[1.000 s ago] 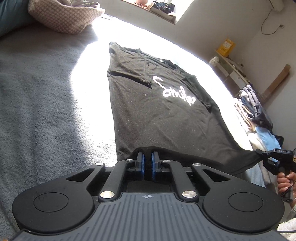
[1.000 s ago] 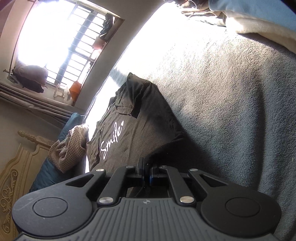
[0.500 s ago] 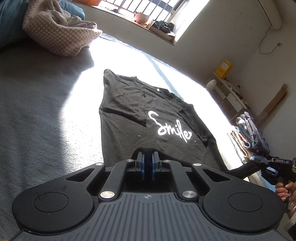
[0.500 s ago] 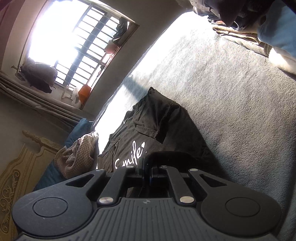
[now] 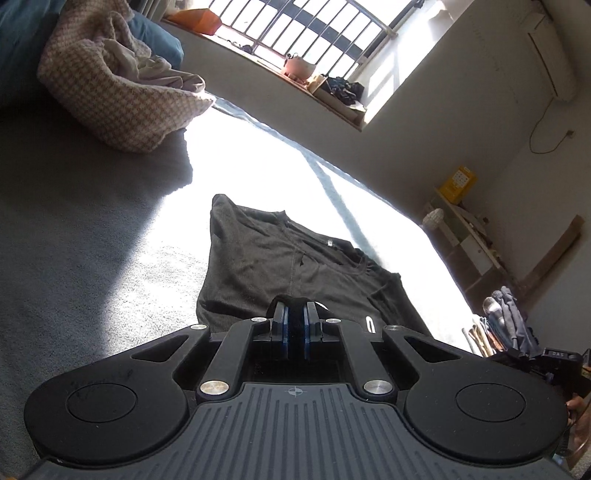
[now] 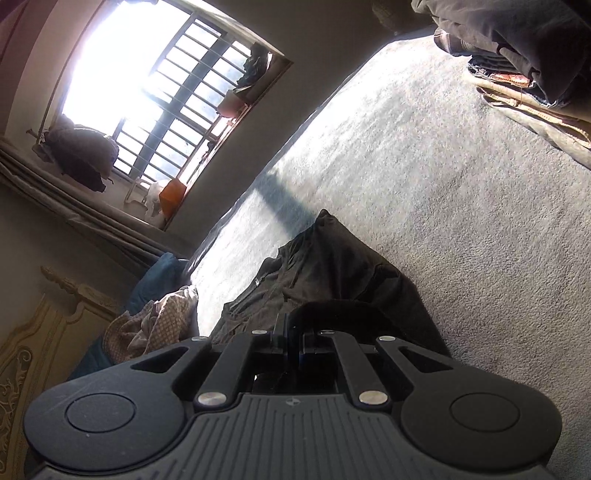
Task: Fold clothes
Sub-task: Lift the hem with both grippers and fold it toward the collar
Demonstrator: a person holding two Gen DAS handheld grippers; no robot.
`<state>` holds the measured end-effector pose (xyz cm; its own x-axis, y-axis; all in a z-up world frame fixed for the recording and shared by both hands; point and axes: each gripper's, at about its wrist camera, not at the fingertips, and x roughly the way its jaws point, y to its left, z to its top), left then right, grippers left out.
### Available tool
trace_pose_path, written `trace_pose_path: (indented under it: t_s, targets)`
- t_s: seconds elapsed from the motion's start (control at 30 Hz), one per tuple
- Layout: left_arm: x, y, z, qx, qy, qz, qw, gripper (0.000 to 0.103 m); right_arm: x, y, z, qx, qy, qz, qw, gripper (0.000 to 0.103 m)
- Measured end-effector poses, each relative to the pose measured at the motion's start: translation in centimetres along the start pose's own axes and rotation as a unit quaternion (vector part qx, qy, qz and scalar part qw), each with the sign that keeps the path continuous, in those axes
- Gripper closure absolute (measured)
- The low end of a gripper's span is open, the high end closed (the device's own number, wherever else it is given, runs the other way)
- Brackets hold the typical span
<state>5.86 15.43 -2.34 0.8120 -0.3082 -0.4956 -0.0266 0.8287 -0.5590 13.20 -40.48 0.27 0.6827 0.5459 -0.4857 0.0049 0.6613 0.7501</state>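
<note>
Looking along my left gripper [image 5: 295, 325], I had its jaws pinched together on a fold of the black T-shirt [image 5: 280, 266], the dark cloth wedged between the blue pads. The shirt lay on the grey bed cover [image 5: 81, 258] with its collar end toward the window [image 5: 314, 33], part of it in a hard patch of sun, and its white lettering was all but hidden behind my fingers. To do this fold well, I judged, I had to keep that pinch firm, carry the hem level with the other corner, and lay it square toward the collar so no slack bunched underneath. My right gripper [image 5: 554, 362] showed at the far right edge, too cut off there to read its jaws. A checked blanket [image 5: 122, 96] sat bunched at the head of the bed. From my right gripper's own view [image 6: 293, 339], the jaws were likewise clamped on a dark loop of the shirt [image 6: 332, 266], which rose over the fingers, and a pile of clothes [image 6: 517, 48] lay well apart at the top right. Compared with a second earlier, the shirt looked much shorter ahead of both grippers, the word across its chest had gone from fully readable to nearly covered, and more of the window had tilted into both views.
</note>
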Motion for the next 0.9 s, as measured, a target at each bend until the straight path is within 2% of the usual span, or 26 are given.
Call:
trace_pose_path:
  t_s: [0.23, 0.57, 0.73, 0.9]
  targets:
    - [5.2, 1.1, 4.2, -0.006, -0.031, 0.012, 0.9994, 0.098, 6.0, 1.0, 4.2, -0.011, -0.011, -0.002, 1.000, 0.098]
    - [12.5, 4.2, 8.0, -0.022, -0.038, 0.052, 0.9977, 0.098, 16.2, 0.7, 8.1, 0.002, -0.012, -0.014, 1.000, 0.099]
    - [15.1, 7.1, 8.4, -0.084, -0.029, 0.062, 0.9941, 0.098, 20.3, -0.6, 8.3, 0.013, 0.001, -0.032, 0.999, 0.099]
    - [17.6, 10.2, 8.9, -0.151, -0.021, 0.070, 0.9858, 0.098, 24.2, -1.8, 9.1, 0.025, 0.011, -0.044, 0.999, 0.099]
